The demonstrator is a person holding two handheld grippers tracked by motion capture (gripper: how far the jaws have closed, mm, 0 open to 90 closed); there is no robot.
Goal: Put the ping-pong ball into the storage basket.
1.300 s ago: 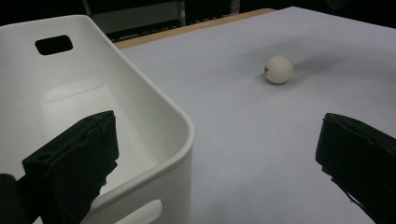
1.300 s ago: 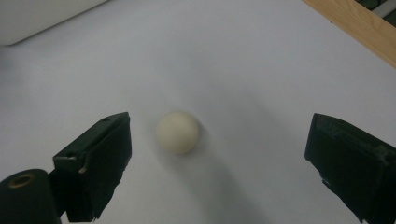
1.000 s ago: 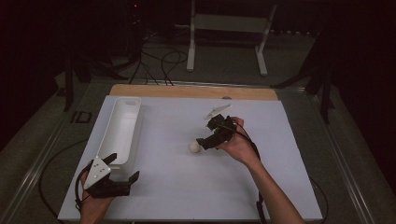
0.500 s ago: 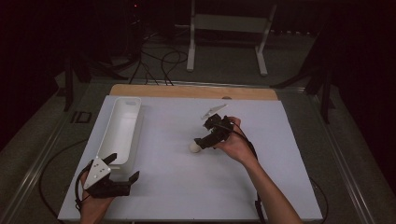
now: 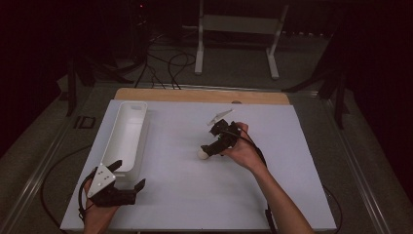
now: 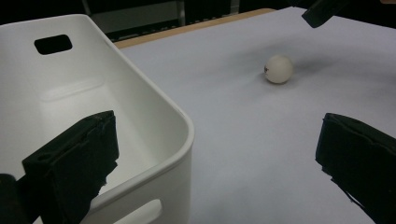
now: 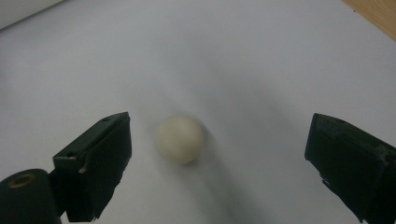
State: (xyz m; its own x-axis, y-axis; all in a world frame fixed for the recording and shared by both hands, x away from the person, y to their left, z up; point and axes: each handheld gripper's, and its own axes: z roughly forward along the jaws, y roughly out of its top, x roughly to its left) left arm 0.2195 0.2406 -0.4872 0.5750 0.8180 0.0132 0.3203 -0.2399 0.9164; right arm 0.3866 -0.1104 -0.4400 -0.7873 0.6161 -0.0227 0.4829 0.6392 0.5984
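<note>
A small white ball (image 5: 202, 153) (image 6: 279, 69) (image 7: 180, 139) lies on the white table sheet (image 5: 195, 195) near the middle. My right gripper (image 5: 210, 148) (image 7: 219, 163) hovers just over it with its jaws wide open, the ball nearer the left jaw. A long white bin (image 5: 125, 136) (image 6: 93, 93) stands along the sheet's left side and looks empty. My left gripper (image 5: 127, 176) (image 6: 219, 163) is open at the bin's near end, one jaw over the bin's corner and the other over the sheet.
A wooden board edge (image 5: 199, 95) runs along the far side of the sheet. Beyond it are a white stand (image 5: 238, 29) and cables on the floor. Metal rails flank the table on both sides.
My right gripper has come down and slightly nearer, closing in over the ball. The ball and the left gripper stay where they were.
</note>
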